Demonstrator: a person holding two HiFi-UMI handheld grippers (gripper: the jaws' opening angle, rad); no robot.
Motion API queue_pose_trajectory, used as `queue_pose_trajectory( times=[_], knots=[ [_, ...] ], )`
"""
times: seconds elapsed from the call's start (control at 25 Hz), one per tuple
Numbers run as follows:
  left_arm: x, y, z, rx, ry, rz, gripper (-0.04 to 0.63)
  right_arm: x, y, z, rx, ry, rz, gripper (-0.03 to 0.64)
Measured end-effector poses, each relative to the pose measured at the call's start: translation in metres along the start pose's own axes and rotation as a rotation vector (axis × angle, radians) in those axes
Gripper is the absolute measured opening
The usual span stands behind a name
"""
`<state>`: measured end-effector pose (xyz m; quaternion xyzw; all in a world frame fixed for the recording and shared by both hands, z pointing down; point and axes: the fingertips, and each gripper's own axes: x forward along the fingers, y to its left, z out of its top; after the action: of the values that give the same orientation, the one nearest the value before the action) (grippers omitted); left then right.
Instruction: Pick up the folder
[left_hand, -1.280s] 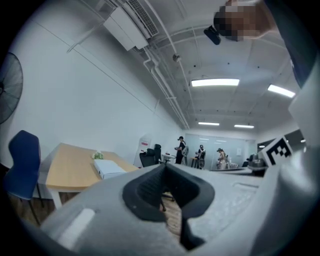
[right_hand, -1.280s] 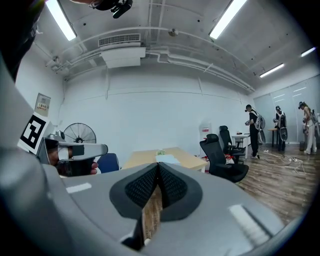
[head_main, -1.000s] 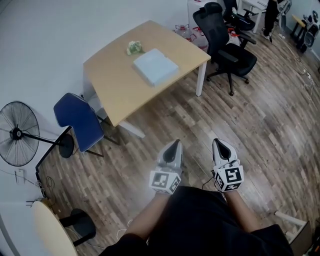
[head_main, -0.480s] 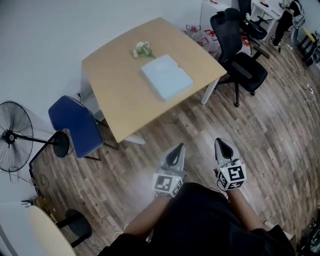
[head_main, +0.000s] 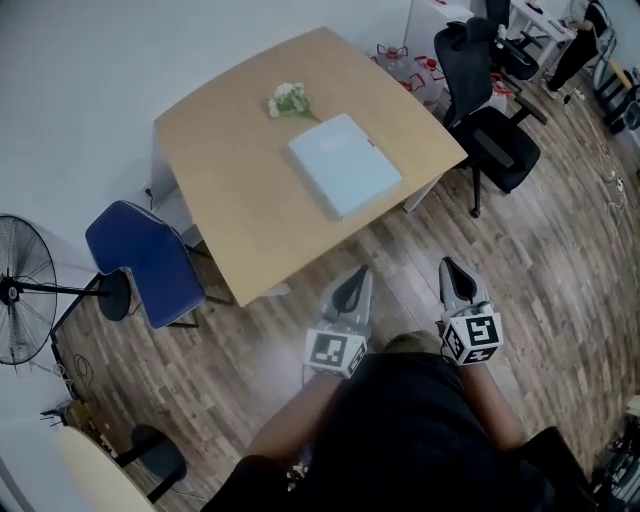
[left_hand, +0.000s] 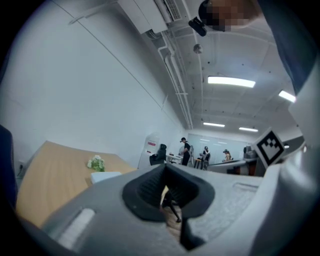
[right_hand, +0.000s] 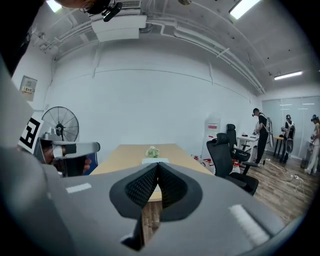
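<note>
Nothing done yet: pale blue flat folder (head_main: 345, 165) untouched on light wooden table (head_main: 220, 170). Short of table's near edge, clenched and empty: left gripper (head_main: 358, 275), right gripper (head_main: 448, 266). Remaining: approach, grasp, lift.

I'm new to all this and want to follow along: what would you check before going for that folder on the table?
1. Folder lies flat on table, in sight: ok.
2. Nothing on top of it; flowers lie apart: ok.
3. Left gripper and right gripper over the table: not ok, both hang over the floor.
4. Fingers open for a grasp: not ok, both pairs shut, empty.
</note>
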<state>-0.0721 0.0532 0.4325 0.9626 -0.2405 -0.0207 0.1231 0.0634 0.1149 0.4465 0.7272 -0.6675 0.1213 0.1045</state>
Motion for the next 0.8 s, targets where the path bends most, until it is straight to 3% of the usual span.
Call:
queue_pose_trajectory(
  times=[0.44,0.64,0.8],
  knots=[
    [0.019,0.042,-0.007,-0.052,0.008,0.128,0.0,0.067,-0.013,0.016,0.002,-0.021,0.065,0.0],
    [0.058,0.07,-0.003,-0.02,0.008,0.209,0.0,0.128,-0.032,0.016,0.02,-0.02,0.144,0.0],
    [0.108,0.105,-0.01,-0.067,0.041,0.275,0.0,0.186,-0.063,0.029,0.021,-0.014,0.195,0.0]
  ],
)
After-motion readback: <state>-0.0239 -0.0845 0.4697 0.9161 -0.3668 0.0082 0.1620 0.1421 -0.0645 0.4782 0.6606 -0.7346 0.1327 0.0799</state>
